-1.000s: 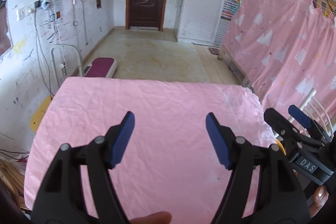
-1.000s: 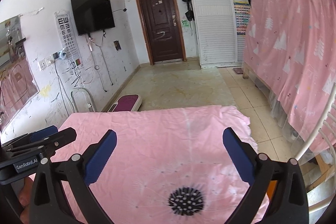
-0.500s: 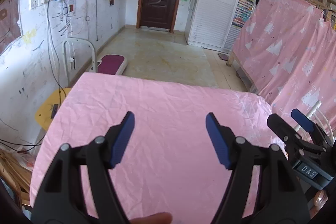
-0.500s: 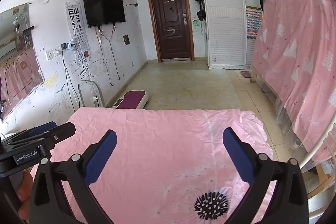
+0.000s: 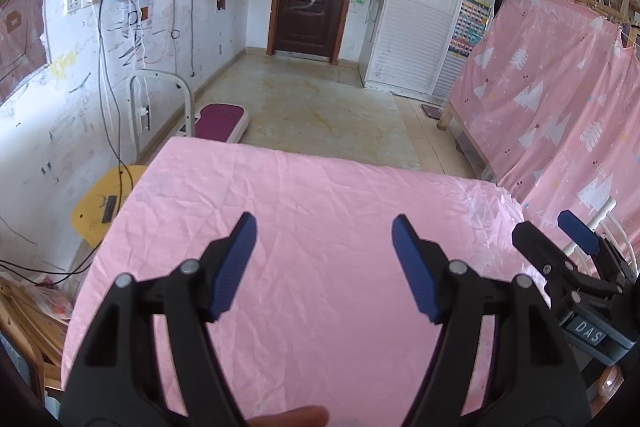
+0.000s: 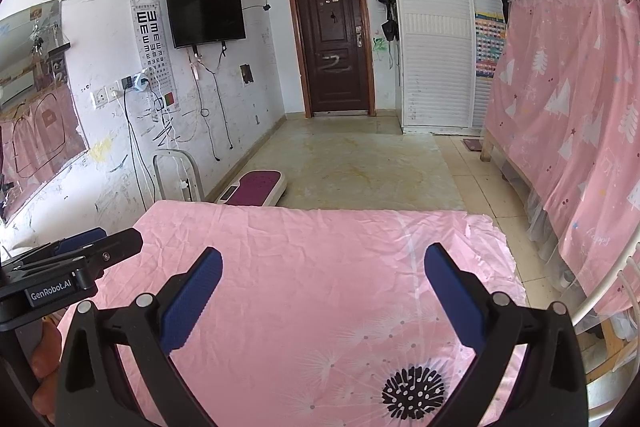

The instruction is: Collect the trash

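A table under a wrinkled pink cloth [image 5: 328, 251] [image 6: 320, 267] fills the lower half of both views, and no trash shows on it. My left gripper [image 5: 324, 227] hangs above the cloth, open, with nothing between its blue pads. My right gripper [image 6: 322, 259] also hovers over the cloth, open and empty. Each gripper appears in the other's view: the right gripper [image 5: 560, 227] at the right edge, the left gripper [image 6: 104, 241] at the left edge. A black dandelion print [image 6: 412, 391] marks the cloth near the right gripper.
Beyond the table lies a bare tiled floor [image 6: 360, 163] leading to a dark door [image 6: 332, 39]. A purple scale [image 5: 220, 119] and a white metal frame [image 5: 160, 95] stand by the left wall. A pink-curtained bed [image 5: 560, 99] lines the right side. A yellow stool [image 5: 104, 203] sits left of the table.
Both views have shifted so the far wall, door and TV sit lower and more central. Both grippers stay open and empty.
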Demonstrator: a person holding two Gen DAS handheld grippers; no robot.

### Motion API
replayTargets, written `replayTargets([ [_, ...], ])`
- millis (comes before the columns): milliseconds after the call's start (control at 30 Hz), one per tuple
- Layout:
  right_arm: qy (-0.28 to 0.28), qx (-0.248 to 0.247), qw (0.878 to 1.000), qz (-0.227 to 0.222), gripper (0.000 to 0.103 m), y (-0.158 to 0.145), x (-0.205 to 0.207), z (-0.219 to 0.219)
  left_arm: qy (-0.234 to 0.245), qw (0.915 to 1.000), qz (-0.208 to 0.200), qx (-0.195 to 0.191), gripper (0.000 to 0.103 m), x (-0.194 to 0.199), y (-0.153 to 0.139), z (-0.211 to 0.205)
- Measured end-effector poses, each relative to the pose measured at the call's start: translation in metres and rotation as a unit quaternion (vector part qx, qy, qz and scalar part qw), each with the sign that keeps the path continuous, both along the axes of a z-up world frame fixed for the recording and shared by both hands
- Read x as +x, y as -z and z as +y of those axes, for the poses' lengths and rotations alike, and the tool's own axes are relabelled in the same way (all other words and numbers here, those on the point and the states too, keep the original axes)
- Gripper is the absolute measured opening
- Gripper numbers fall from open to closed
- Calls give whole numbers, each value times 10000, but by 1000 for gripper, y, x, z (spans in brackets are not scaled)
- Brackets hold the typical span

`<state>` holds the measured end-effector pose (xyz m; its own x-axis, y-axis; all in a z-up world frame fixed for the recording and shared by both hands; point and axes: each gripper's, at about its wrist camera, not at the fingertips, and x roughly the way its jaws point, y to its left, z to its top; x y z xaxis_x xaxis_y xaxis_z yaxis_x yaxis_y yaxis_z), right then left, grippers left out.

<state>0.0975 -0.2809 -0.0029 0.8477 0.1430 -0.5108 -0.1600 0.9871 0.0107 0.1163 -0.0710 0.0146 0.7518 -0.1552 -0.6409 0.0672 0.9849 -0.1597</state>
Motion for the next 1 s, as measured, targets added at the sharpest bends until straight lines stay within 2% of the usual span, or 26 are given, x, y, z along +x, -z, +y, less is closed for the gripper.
replayTargets([
  [1000, -60, -52, 10000, 15, 91, -1, 0, 9, -107, 9999, 63, 21, 67, 3, 4, 9],
])
